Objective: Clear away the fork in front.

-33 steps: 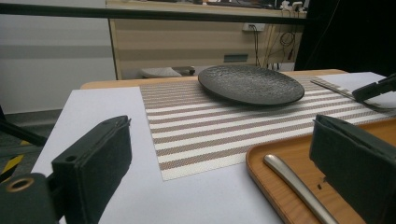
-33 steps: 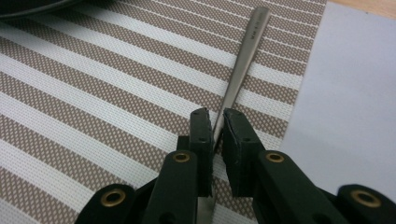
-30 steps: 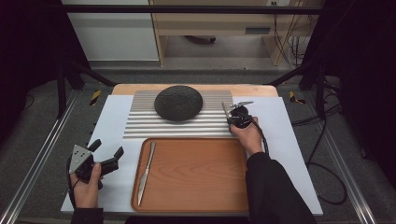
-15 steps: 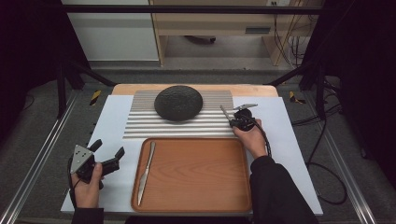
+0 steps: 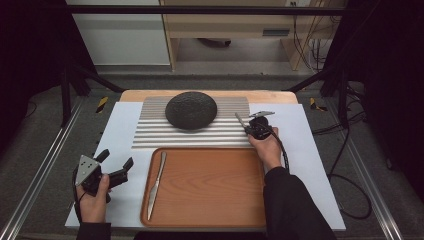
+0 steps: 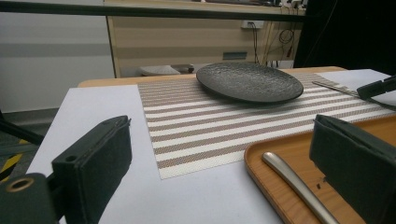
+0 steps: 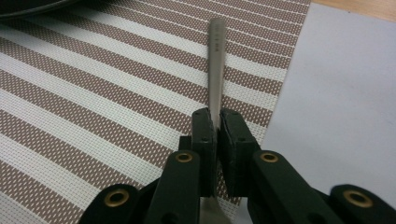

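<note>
My right gripper [image 5: 248, 128] [image 7: 217, 117] rests at the right edge of the striped placemat [image 5: 150, 135] [image 7: 93, 93]. It is shut on the handle of a metal utensil [image 5: 240, 120] [image 7: 216, 56], and its jaws have just tightened a little on it. The handle lies low over the mat and points away toward the dark textured plate [image 5: 191, 110] [image 6: 250, 81]. My left gripper [image 5: 116, 161] [image 6: 224, 140] is held open over the white sheet at the front left, nothing between its pads. A table knife [image 5: 156, 177] [image 6: 294, 184] lies along the left side of the wooden tray [image 5: 225, 200] [image 6: 266, 151].
The white sheet [image 5: 310, 165] covers the table under the mat and tray. Metal rails run along both sides of the table, and cables trail on the floor at the right. The left gripper view catches my right gripper [image 6: 376, 87] at the far right.
</note>
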The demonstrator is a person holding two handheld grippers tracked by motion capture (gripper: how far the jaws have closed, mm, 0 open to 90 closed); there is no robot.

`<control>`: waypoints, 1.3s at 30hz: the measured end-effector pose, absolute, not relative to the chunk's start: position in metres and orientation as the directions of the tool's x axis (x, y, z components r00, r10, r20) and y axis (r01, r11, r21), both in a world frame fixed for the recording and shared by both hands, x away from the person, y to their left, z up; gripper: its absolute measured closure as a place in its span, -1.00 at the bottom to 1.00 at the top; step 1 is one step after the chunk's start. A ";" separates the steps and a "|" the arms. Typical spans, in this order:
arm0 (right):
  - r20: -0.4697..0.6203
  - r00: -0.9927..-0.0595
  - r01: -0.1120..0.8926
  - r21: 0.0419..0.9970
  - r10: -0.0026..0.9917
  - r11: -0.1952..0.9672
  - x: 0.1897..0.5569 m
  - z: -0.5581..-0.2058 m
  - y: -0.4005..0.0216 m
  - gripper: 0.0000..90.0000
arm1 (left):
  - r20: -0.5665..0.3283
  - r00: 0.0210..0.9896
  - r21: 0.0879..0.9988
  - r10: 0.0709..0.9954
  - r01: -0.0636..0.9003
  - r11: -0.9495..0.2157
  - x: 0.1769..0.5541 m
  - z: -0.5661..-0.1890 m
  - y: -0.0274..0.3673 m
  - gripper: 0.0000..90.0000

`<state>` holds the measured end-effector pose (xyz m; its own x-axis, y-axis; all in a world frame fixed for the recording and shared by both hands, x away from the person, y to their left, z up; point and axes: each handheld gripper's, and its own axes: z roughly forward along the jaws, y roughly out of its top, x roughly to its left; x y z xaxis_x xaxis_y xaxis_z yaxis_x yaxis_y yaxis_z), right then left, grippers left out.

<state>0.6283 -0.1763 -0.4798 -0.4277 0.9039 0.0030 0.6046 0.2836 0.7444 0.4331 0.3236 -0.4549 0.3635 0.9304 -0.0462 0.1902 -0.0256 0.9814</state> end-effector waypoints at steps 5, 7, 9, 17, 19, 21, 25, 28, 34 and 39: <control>-0.002 -0.436 0.596 0.749 0.900 0.290 0.628 -0.480 -0.177 0.90 | -0.044 0.361 0.982 0.932 0.188 -0.027 0.433 -0.455 0.324 -0.87; -0.007 -0.440 0.589 0.752 0.898 0.295 0.627 -0.480 -0.178 0.90 | -0.047 0.363 0.981 0.931 0.190 -0.025 0.433 -0.455 0.324 -0.87; -0.008 -0.441 0.585 0.755 0.897 0.295 0.626 -0.479 -0.178 0.90 | -0.047 0.362 0.982 0.931 0.190 -0.024 0.433 -0.455 0.324 -0.87; -0.022 -0.454 0.574 0.758 0.891 0.311 0.625 -0.475 -0.177 0.90 | -0.046 0.362 0.982 0.931 0.188 -0.025 0.433 -0.454 0.324 -0.87; -0.023 -0.456 0.574 0.757 0.889 0.314 0.624 -0.475 -0.177 0.90 | -0.047 0.362 0.982 0.931 0.189 -0.024 0.433 -0.454 0.324 -0.87; -0.025 -0.459 0.572 0.757 0.888 0.316 0.624 -0.475 -0.176 0.90 | -0.047 0.362 0.982 0.931 0.189 -0.024 0.433 -0.454 0.324 -0.87; -0.033 -0.464 0.565 0.759 0.885 0.325 0.623 -0.473 -0.175 0.90 | -0.046 0.362 0.982 0.931 0.188 -0.024 0.433 -0.454 0.325 -0.87; -0.038 -0.463 0.562 0.760 0.885 0.326 0.623 -0.473 -0.175 0.90 | -0.046 0.361 0.982 0.931 0.188 -0.024 0.433 -0.454 0.325 -0.87; -0.048 -0.466 0.552 0.764 0.883 0.333 0.621 -0.470 -0.175 0.90 | -0.046 0.361 0.982 0.931 0.188 -0.025 0.433 -0.454 0.324 -0.87; -0.054 -0.473 0.533 0.778 0.880 0.334 0.618 -0.464 -0.174 0.90 | -0.045 0.361 0.982 0.931 0.188 -0.026 0.433 -0.454 0.324 -0.87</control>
<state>0.6180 -0.1737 -0.4641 -0.4726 0.8796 -0.0540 0.5326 0.3339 0.7777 0.4328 0.3243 -0.4542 0.3614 0.9314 -0.0445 0.1878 -0.0259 0.9819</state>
